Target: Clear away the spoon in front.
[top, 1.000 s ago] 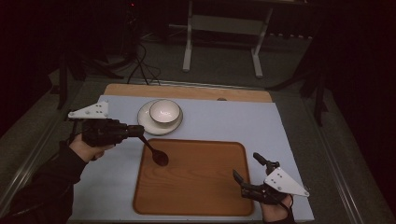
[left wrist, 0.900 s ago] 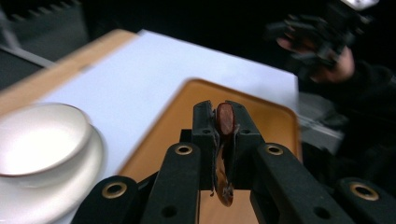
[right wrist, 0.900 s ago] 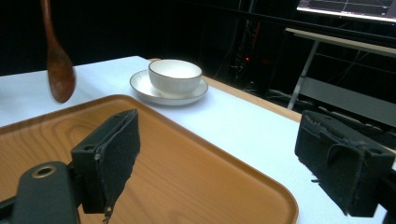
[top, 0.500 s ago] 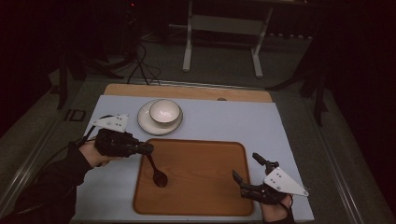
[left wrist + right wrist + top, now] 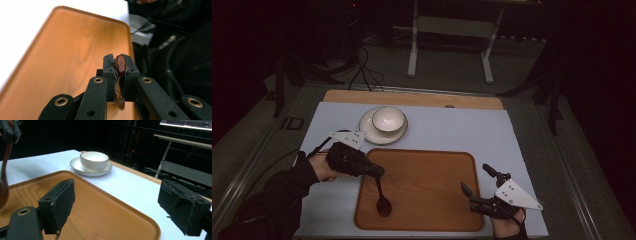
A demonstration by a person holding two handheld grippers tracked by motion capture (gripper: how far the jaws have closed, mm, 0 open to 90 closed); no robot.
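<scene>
Left hand (image 5: 323, 167): enters from the table's near left corner in a dark sleeve, wrapped around the left gripper.
Left gripper (image 5: 379, 172): over the tray's left edge, jaws pointing toward the tray; a grey plate rides on top and a cable trails off to the left. In the left gripper view (image 5: 119, 68) the two jaws are pressed together on the handle end of the spoon.
Spoon (image 5: 381, 197): dark reddish-brown, wooden by the look of it. Handle pinched between the left jaws, shaft slanting down toward the tray's near left corner, bowl low over the wood there; whether the bowl touches the tray cannot be told. Its handle tip shows between the pads in the left gripper view (image 5: 120, 64).
Saucer (image 5: 367, 129): white, round, on the pale blue table top just beyond the tray's far left corner.
Bowl (image 5: 388, 120): white, upright, seated in the saucer; also seen in the right gripper view (image 5: 94, 160).
Tray (image 5: 432, 170): wooden, rectangular with rounded corners and a raised rim, lying flat toward the table's near edge.
Table (image 5: 472, 127): pale blue cover, with a wooden strip along the far edge.
Right gripper (image 5: 482, 182): at the tray's near right corner, jaws spread wide apart with nothing between them; the right gripper view (image 5: 116, 203) confirms the gap.
Right hand (image 5: 507, 225): at the table's near edge, holding the right gripper.
</scene>
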